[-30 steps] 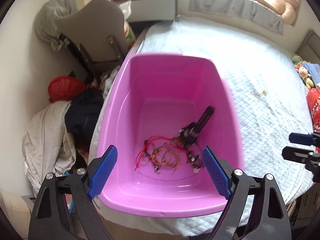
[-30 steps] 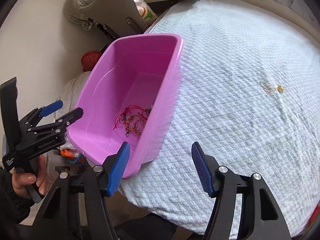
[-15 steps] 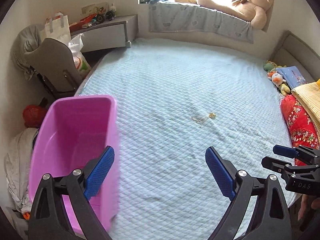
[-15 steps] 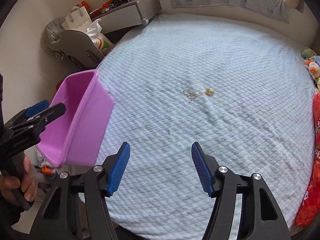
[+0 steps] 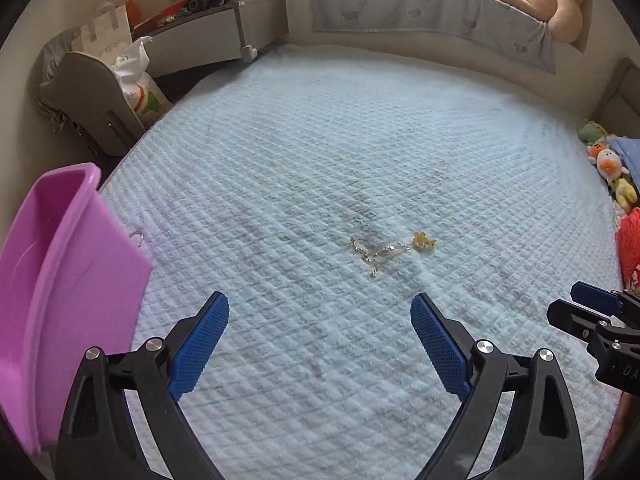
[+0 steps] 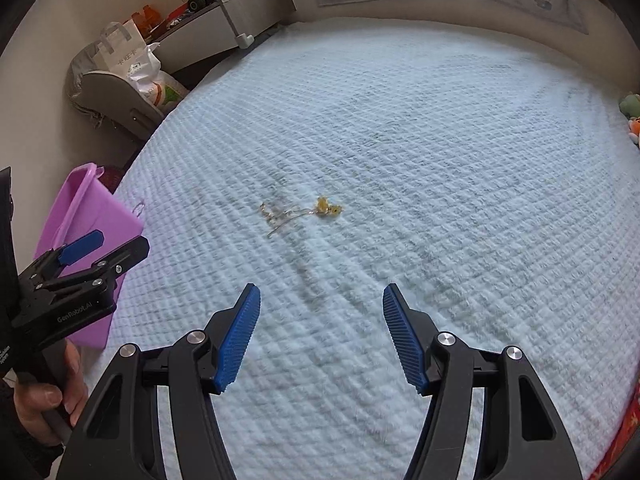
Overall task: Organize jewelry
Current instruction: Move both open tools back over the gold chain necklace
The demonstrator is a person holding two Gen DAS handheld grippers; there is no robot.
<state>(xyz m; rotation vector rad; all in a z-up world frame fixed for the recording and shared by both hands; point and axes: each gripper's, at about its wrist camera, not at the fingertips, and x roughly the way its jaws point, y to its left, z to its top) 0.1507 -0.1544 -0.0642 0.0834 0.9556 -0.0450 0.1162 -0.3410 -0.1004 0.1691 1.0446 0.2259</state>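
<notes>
A thin gold chain with a yellow charm (image 5: 390, 250) (image 6: 298, 212) lies on the pale blue quilted bed (image 5: 320, 140), ahead of both grippers and apart from them. My left gripper (image 5: 320, 340) hangs open over the quilt with nothing between its blue pads. My right gripper (image 6: 320, 332) is also open and empty; its tips show at the right edge of the left wrist view (image 5: 580, 308). The pink plastic tub (image 5: 52, 280) (image 6: 84, 216) sits at the bed's left edge, its inside hidden. A small wire hoop (image 5: 137, 236) (image 6: 139, 208) lies by its corner.
Plush toys (image 5: 608, 164) and a red cloth (image 5: 630, 240) line the bed's right side. A grey chair (image 5: 88, 96) with bags and a cluttered desk (image 5: 208, 36) stand beyond the left edge. A big teddy bear (image 5: 560, 4) rests on the window ledge.
Both views have swung right from above the pink tub and its jewelry out over the bed. The tub is now at the left edge and the gold chain lies closer ahead.
</notes>
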